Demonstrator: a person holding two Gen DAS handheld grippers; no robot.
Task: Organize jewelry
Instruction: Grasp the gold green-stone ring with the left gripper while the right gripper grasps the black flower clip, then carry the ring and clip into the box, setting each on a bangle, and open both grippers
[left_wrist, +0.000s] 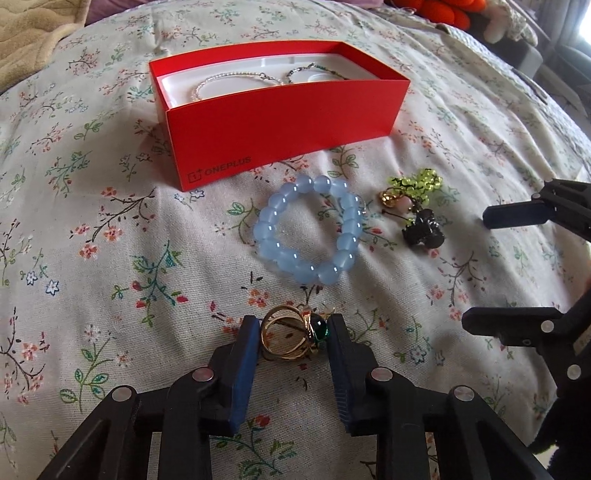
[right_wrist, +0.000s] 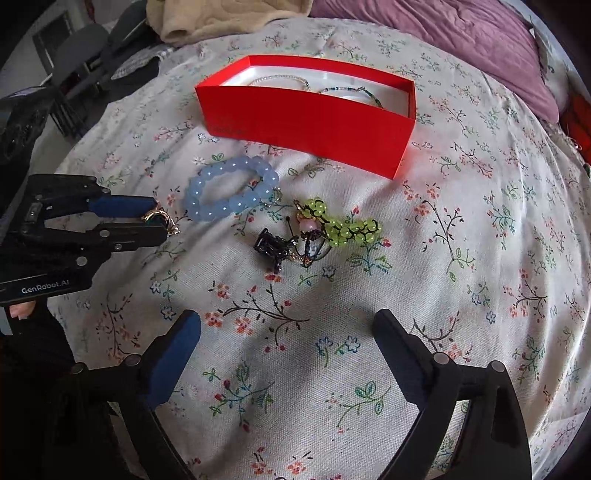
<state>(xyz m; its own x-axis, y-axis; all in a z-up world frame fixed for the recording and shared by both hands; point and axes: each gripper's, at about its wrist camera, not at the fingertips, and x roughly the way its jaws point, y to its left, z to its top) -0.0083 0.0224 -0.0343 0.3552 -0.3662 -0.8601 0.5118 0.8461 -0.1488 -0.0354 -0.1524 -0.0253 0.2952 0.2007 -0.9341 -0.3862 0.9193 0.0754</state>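
- Gold ring (left_wrist: 291, 338) with a green stone sits between the blue pads of the left gripper (left_wrist: 293, 341); jaws narrowed onto it from both sides, ring pinched. In the right wrist view the same ring (right_wrist: 160, 218) shows at the tips of the left gripper (right_wrist: 157, 218), low over the cloth.
- Just ahead of the ring: blue bead bracelet (left_wrist: 308, 229), lying flat as a closed loop on the bedspread, apart from the ring.
- To the bracelet's right, near but not touching — a small tangle: yellow-green bead piece (left_wrist: 415, 184), a gold and pink bit, and a black beaded piece (left_wrist: 424, 230). Which strands belong to which, cannot tell.
- Behind these: open red box (left_wrist: 280, 122), marked ONEPLUS on its front wall, white liner inside. Two thin bracelets lie in it — a pale one (left_wrist: 221, 83) to the left, a dark-beaded one (left_wrist: 314, 70) to the right.
- Right gripper (right_wrist: 288, 343): jaws spread wide, nothing between them, over bare cloth nearer the camera than the tangle.
- Surface: floral bedspread (left_wrist: 92, 258), pale with small printed sprigs, softly rumpled.
- Room: beige blanket (right_wrist: 221, 18) and purple quilt (right_wrist: 461, 37) at the bed's far edge; something orange (left_wrist: 439, 11) past the far corner; dark furniture at one side, blurred.
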